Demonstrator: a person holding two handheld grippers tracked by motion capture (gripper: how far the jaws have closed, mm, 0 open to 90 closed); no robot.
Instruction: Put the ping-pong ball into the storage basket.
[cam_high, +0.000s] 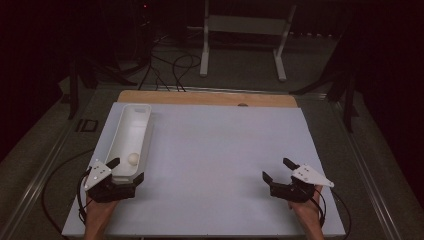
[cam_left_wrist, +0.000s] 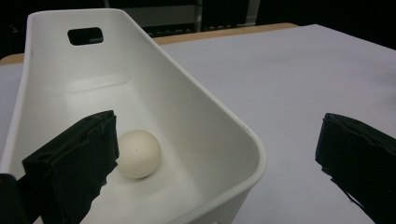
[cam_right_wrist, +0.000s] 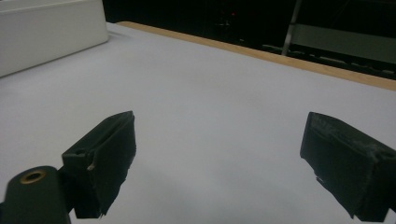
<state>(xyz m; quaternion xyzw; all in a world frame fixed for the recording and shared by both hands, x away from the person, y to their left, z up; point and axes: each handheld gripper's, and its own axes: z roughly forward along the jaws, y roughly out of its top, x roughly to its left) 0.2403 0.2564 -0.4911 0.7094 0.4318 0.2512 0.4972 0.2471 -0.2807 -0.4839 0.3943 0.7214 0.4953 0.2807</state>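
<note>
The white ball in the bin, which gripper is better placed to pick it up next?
Left. The left gripper is open at the near end of the bin, one finger already beside the white ball. The right gripper sits open across the table.

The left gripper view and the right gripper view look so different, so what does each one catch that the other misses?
The left gripper view looks down into the white bin: a white ball lies on its floor, and a handle slot is cut in its far wall. One jaw stands over the bin, one outside it. The right gripper view has bare table between its jaws and a white frame beyond the wooden edge. Both show open black jaws, the pale table and the bin.
</note>
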